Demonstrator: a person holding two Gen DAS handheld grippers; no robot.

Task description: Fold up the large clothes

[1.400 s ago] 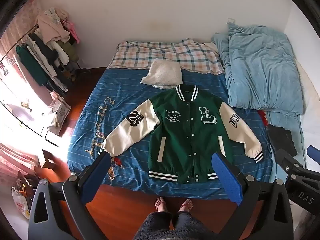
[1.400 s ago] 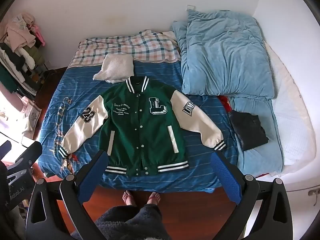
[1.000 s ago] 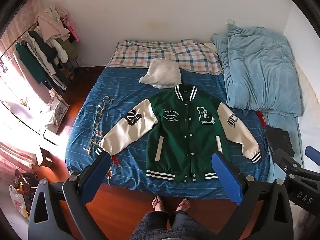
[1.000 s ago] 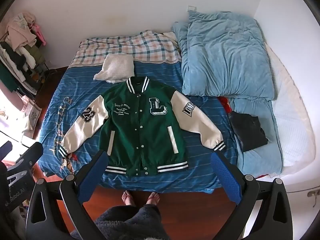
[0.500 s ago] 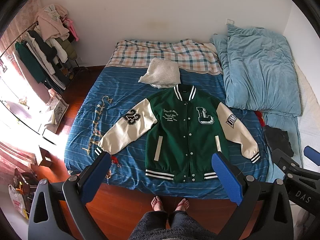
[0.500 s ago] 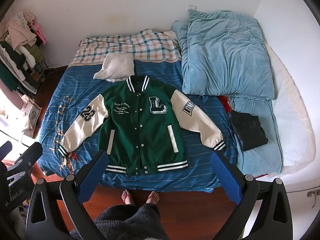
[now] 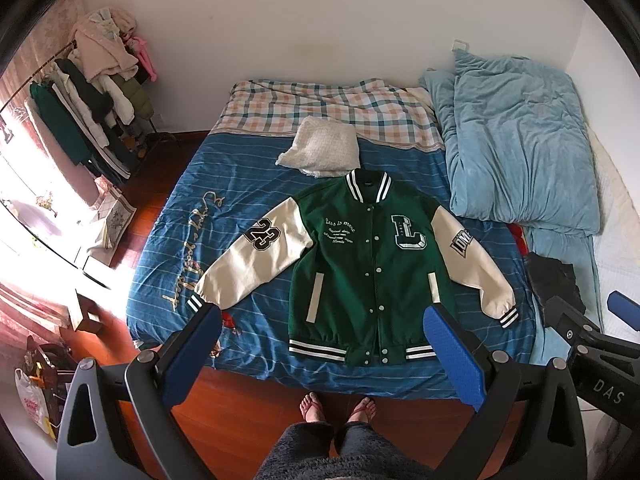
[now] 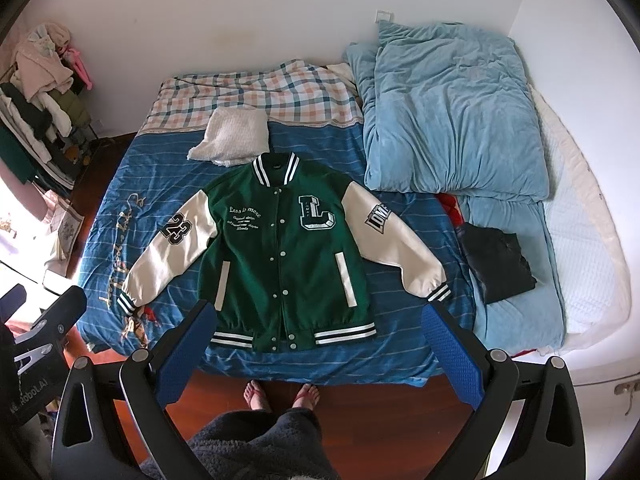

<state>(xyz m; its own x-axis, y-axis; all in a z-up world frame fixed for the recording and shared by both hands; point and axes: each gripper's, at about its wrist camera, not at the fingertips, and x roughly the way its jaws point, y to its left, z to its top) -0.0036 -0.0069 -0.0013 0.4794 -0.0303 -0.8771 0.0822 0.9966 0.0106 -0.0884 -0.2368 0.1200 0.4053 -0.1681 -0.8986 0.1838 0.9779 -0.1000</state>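
Observation:
A green varsity jacket (image 7: pixel 368 272) (image 8: pixel 280 264) with cream sleeves lies flat, front up and buttoned, on the blue striped bed (image 7: pixel 240 208) (image 8: pixel 400 220). Both sleeves spread out to the sides, and its hem is near the bed's front edge. My left gripper (image 7: pixel 320 320) is open and held high above the hem, holding nothing. Over the same hem my right gripper (image 8: pixel 316 318) hangs open and empty too. The right gripper's body (image 7: pixel 592 344) shows at the right edge of the left wrist view.
A white folded knit (image 7: pixel 324 148) lies just beyond the collar. A light blue duvet (image 8: pixel 452 120) and a dark folded garment (image 8: pixel 496 268) fill the bed's right side. A clothes rack (image 7: pixel 88 116) stands at the left. A person's bare feet (image 7: pixel 340 404) stand on the wooden floor.
Both views have drifted slightly, so the jacket sits a little lower-left in the left wrist view. The jacket itself has not moved and both grippers stay open.

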